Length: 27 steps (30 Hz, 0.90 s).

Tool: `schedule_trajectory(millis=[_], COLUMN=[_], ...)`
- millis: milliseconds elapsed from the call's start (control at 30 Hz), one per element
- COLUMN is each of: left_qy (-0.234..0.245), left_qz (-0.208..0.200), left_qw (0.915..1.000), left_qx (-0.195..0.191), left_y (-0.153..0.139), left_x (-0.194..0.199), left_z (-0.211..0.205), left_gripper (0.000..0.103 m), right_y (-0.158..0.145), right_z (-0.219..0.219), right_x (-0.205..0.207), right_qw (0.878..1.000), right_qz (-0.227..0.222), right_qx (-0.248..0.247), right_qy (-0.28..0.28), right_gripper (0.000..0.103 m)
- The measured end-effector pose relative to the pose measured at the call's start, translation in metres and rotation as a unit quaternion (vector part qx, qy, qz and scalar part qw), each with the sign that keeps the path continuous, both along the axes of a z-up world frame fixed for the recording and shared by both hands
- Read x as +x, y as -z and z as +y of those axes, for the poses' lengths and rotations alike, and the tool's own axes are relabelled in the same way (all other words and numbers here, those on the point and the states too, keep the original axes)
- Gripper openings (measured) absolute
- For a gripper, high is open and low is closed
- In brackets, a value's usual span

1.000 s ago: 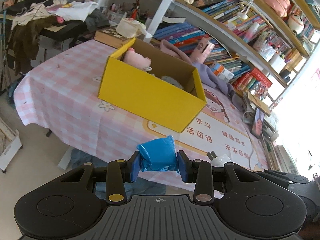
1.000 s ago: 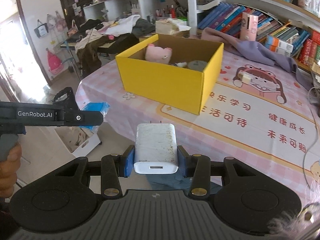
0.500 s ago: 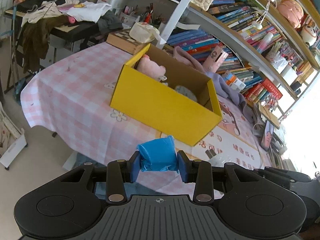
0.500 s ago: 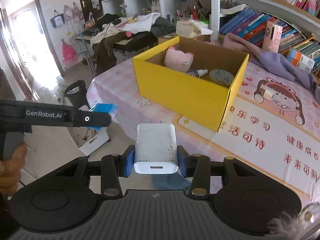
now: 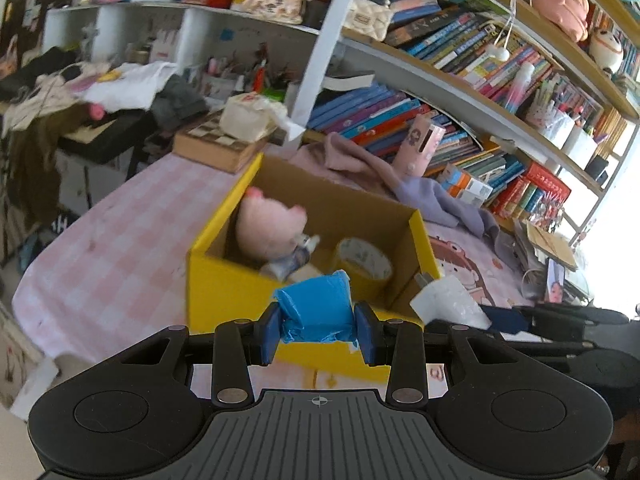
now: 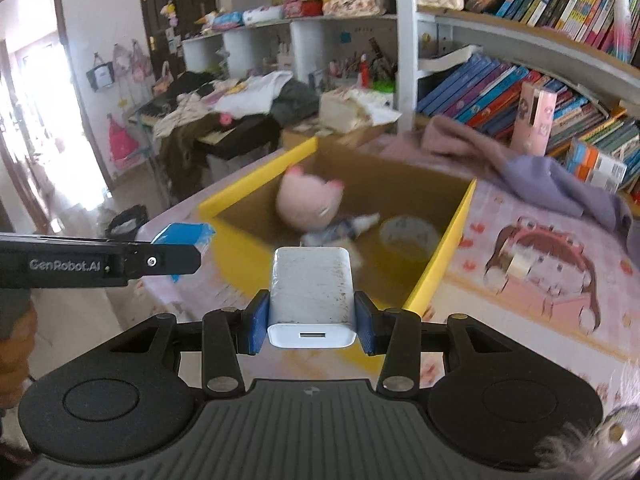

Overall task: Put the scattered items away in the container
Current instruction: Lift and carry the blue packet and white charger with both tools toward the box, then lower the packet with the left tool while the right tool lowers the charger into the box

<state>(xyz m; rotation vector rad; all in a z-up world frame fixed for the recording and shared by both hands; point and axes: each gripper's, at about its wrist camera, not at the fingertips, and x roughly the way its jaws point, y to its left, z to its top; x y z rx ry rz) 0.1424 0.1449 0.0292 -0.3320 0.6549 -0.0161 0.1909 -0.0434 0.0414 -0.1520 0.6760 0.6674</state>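
- The table [image 5: 120, 240] with its pink checked cloth filled the lower part of both views, and behind it stood the long bookshelves [image 5: 460, 80].
- The yellow box [image 5: 224, 292], which I take to be the container, stood open on the table, just in front of both of your grippers.
- Inside the box there were already a pink plush toy [image 5: 268, 228] at the far left, a roll of tape [image 5: 364, 260] at the right, and a small bottle [image 5: 292, 258] between them. So I judge that part of the tidying was done.
- Your right gripper [image 6: 311, 320] was clamped on a white charger [image 6: 311, 292], the pads pressing on its two sides. It hung above the near edge of the box, not yet inside.
- Your left gripper [image 5: 316, 328] was clamped on a blue crumpled packet [image 5: 316, 308]. It also hovered at the near wall of the box, to the left of the charger.
- What was left, as far as I can judge: you had to bring both items over the opening and let them go.
- On the cartoon mat [image 6: 540, 264], at the right of the box, one small pale object [image 6: 516, 266] lay alone. It was too blurred to name, and perhaps it also had to go in.
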Motion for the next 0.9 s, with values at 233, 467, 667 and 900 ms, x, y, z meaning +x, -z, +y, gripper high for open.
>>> schedule_trajectory(millis=[233,467,667,900], left_qy=[0.026,0.116,0.164,0.224], left_qz=[0.024,0.059,0.106,0.161], left_qw=[0.9987,0.9798,0.9606,0.9333], left_qx=[0.037,0.152,0.198,0.230], left_y=[0.005,0.016,0.035,0.064], left_x=[0.062,0.120,0.163,0.194], left_z=[-0.011,-0.033,-0.034,-0.049], left_gripper=[0.037,0.036,0.036,0.037], right_y=[0.006,0.023,0.040,0.066], right_z=[0.001,0.017,0.034,0.058], right_x=[0.065,0.115,0.147,0.161], right_qw=[1.000,0.999,0.993,0.957], right_qz=[0.013,-0.004,-0.025,-0.076], right_qx=[0.007,-0.047,-0.106,-0.247], right_qy=[0.010,-0.014,-0.051,-0.134], right_gripper=[0.041,0.041,0.041,0.041])
